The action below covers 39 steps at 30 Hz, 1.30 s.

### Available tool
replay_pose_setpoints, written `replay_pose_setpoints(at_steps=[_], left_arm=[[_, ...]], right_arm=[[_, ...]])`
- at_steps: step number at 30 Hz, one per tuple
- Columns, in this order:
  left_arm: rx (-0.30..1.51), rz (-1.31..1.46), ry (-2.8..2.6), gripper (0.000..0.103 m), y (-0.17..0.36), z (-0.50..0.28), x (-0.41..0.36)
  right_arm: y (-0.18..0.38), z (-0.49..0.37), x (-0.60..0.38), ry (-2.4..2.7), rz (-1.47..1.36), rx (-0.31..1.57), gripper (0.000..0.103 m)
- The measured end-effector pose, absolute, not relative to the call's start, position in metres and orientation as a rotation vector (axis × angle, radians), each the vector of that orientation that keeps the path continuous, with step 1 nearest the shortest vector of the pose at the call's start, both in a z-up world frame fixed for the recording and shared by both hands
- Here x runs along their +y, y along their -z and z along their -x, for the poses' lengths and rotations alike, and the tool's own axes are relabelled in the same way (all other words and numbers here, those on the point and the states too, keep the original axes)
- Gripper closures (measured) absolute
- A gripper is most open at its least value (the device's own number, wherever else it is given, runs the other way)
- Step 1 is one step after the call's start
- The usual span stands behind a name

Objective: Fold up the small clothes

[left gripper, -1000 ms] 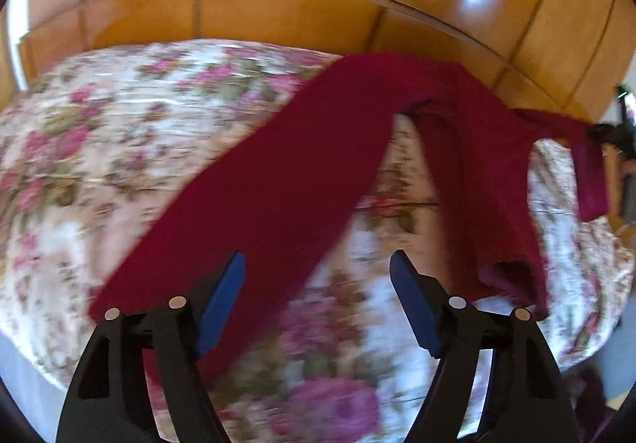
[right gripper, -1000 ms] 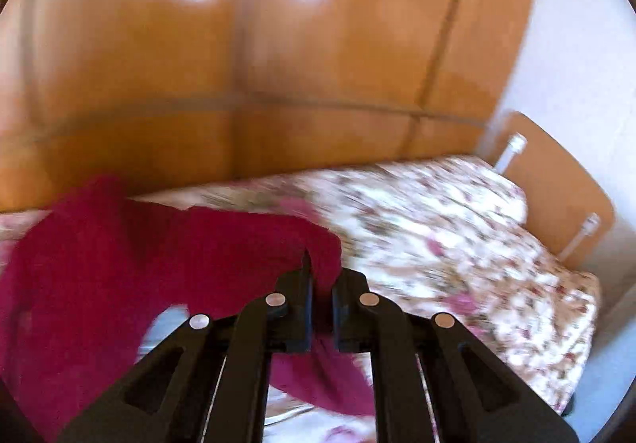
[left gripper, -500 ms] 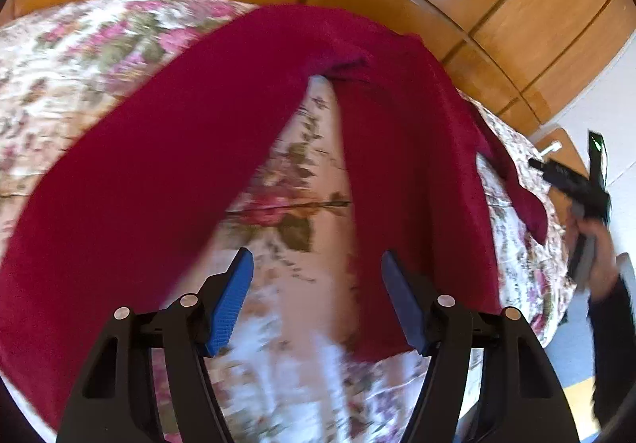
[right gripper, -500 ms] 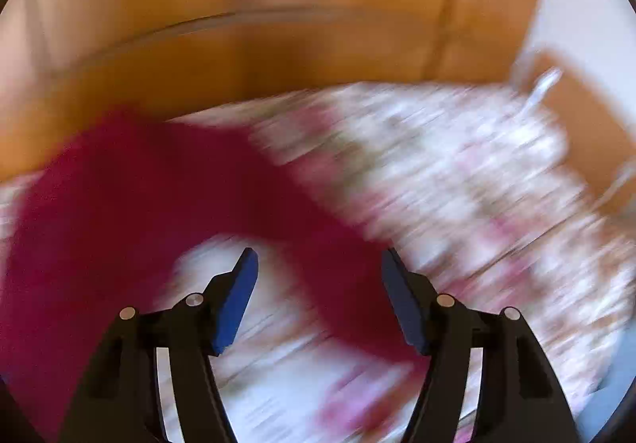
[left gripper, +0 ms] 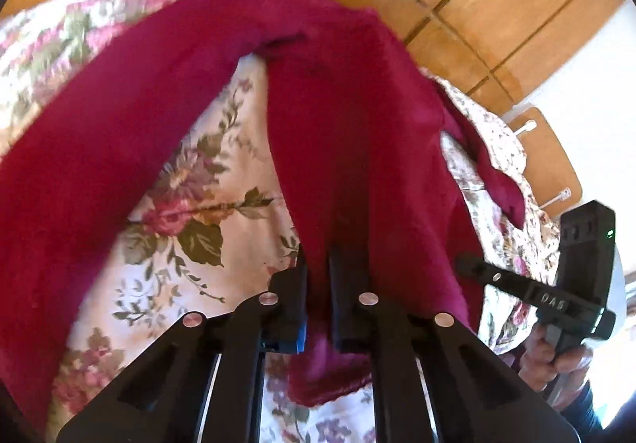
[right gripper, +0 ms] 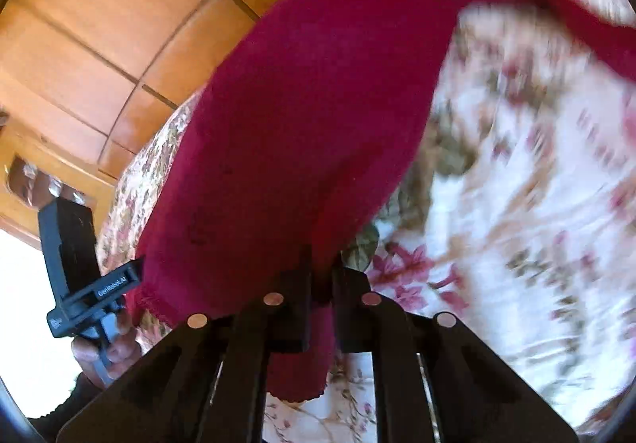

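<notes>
Dark red knit trousers (left gripper: 349, 133) lie spread on a floral bedcover (left gripper: 222, 180), their two legs forking from the waist at the far side. My left gripper (left gripper: 318, 268) is shut on the hem edge of the right-hand leg. My right gripper (right gripper: 321, 272) is shut on the hem of the same leg (right gripper: 302, 117). Each hand-held gripper shows in the other's view: the right one low at the right edge of the left wrist view (left gripper: 469, 264), the left one low at the left of the right wrist view (right gripper: 137, 268).
A wooden wardrobe wall (left gripper: 497, 5) stands behind the bed. A wooden headboard (left gripper: 552, 152) is at the bed's right end. The other trouser leg (left gripper: 103, 148) runs diagonally to the left.
Both grippers were open half a second ago. They have moved down to the near leg's hem and closed on it. The right gripper let go of the cloth it held one second ago.
</notes>
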<state>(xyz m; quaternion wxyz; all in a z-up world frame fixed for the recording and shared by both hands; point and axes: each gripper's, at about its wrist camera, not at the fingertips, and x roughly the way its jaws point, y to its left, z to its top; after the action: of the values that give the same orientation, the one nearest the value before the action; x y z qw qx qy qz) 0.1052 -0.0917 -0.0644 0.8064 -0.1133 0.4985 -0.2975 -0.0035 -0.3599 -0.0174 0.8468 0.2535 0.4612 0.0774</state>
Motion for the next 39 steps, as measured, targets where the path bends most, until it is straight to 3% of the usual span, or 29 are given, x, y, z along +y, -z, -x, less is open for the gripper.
replay_pose_setpoints(at_steps=[7, 12, 17, 21, 23, 24, 25, 29, 30, 31, 36, 38, 39], left_arm=[[0.964, 0.232, 0.706, 0.097, 0.012, -0.070, -0.051], [0.995, 0.168, 0.678, 0.097, 0.011, -0.039, -0.024], [1.085, 0.144, 0.576, 0.097, 0.046, -0.029, -0.009], [1.115, 0.178, 0.466, 0.094, 0.067, -0.035, 0.008], [1.088, 0.203, 0.414, 0.068, 0.066, -0.035, 0.027], [1.062, 0.201, 0.371, 0.046, 0.064, -0.034, 0.035], [1.017, 0.194, 0.306, 0.040, 0.061, -0.033, 0.047], [0.931, 0.087, 0.078, 0.037, 0.055, -0.031, 0.083], [0.917, 0.048, 0.011, 0.030, 0.057, -0.032, 0.093], [0.913, 0.030, -0.024, 0.025, 0.059, -0.034, 0.100], [0.980, 0.083, -0.024, 0.025, 0.086, -0.047, 0.126], [0.984, 0.101, -0.023, 0.031, 0.093, -0.049, 0.126], [0.972, 0.102, -0.018, 0.046, 0.092, -0.050, 0.122]], right_arm=[[-0.044, 0.066, -0.404, -0.016, -0.350, 0.864, 0.096], [-0.012, 0.089, -0.432, 0.128, -0.284, 0.968, 0.097], [0.039, 0.093, -0.424, 0.219, -0.208, 1.089, 0.097], [0.040, 0.091, -0.415, 0.260, -0.149, 1.106, 0.096], [0.032, 0.089, -0.410, 0.280, -0.126, 1.089, 0.088], [0.030, 0.088, -0.409, 0.291, -0.113, 1.074, 0.072], [0.021, 0.089, -0.404, 0.300, -0.097, 1.046, 0.056], [0.000, 0.083, -0.373, 0.197, -0.044, 0.962, 0.037], [-0.003, 0.079, -0.357, 0.147, -0.029, 0.949, 0.032], [-0.005, 0.074, -0.340, 0.106, -0.013, 0.942, 0.031], [-0.001, 0.047, -0.263, -0.112, -0.028, 0.936, 0.027], [0.003, 0.037, -0.230, -0.198, -0.030, 0.944, 0.027], [0.004, 0.035, -0.216, -0.233, -0.028, 0.945, 0.027]])
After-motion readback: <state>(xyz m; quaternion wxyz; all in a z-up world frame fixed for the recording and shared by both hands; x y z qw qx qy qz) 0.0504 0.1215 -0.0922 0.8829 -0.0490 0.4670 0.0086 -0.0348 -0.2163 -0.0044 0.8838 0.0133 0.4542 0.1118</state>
